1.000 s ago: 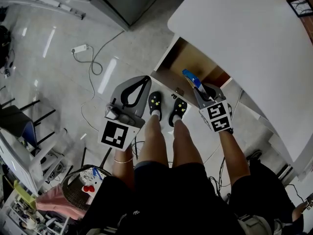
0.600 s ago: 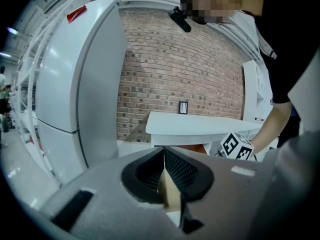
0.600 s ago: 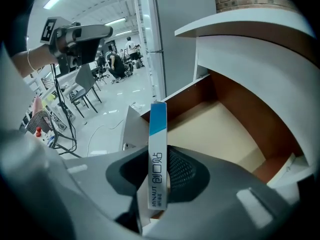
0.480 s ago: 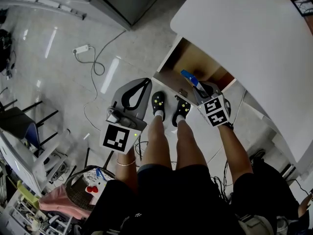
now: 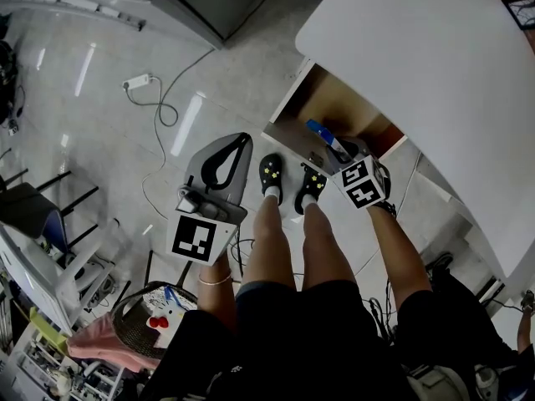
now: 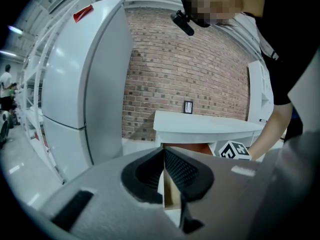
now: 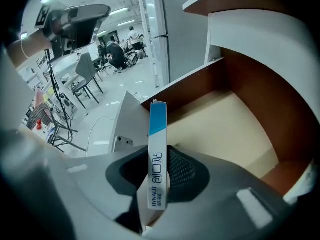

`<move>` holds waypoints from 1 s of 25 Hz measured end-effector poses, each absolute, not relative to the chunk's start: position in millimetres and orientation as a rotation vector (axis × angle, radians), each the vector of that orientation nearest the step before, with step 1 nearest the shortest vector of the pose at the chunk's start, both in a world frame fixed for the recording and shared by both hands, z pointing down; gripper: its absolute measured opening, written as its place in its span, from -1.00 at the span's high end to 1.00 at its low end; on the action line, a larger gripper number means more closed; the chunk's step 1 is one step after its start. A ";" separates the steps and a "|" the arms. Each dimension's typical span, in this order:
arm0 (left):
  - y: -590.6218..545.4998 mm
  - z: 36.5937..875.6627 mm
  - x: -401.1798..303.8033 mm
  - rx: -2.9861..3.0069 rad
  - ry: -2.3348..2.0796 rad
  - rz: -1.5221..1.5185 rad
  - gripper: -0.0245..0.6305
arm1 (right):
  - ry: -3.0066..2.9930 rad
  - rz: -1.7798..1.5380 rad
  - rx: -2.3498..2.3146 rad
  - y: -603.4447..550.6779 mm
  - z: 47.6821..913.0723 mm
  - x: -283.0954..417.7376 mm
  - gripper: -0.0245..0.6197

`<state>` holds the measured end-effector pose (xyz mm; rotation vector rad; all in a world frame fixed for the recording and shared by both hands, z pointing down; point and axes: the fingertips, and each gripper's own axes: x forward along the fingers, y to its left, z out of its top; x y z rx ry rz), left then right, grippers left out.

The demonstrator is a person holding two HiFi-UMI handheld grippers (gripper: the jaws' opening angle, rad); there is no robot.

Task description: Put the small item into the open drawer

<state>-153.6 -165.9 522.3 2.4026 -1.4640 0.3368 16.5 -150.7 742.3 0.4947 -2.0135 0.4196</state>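
The right tongs (image 5: 338,152) are clamped on the small box (image 5: 321,132), its blue end pointing to 11 o'clock near the front panel of the open drawer (image 5: 334,105), which sits under the white worktop (image 5: 418,48). The left tongs (image 5: 227,162), jaws together and empty, hang aside at 9 o'clock. The box likely needs carrying toward 1 o'clock, past the front panel, and lowering close to the bare drawer floor before release. Room inside looks ample. The edges to mind are the worktop's overhang at 2 o'clock and the drawer's walls.
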 end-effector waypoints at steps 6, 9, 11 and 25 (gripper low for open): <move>-170.2 524.6 -161.9 2.394 -1.479 0.327 0.90 | -1.979 0.402 0.476 -153.9 757.0 12.1 0.62; -170.3 525.4 -168.4 2.381 -1.490 0.329 0.90 | -1.963 0.390 0.460 -155.4 762.1 8.7 0.62; -170.4 525.6 -172.6 2.373 -1.498 0.333 0.90 | -1.959 0.380 0.450 -157.5 764.4 5.6 0.62; -175.8 529.3 -189.2 2.334 -1.538 0.321 0.90 | -1.908 0.368 0.387 -166.0 785.2 -5.5 0.62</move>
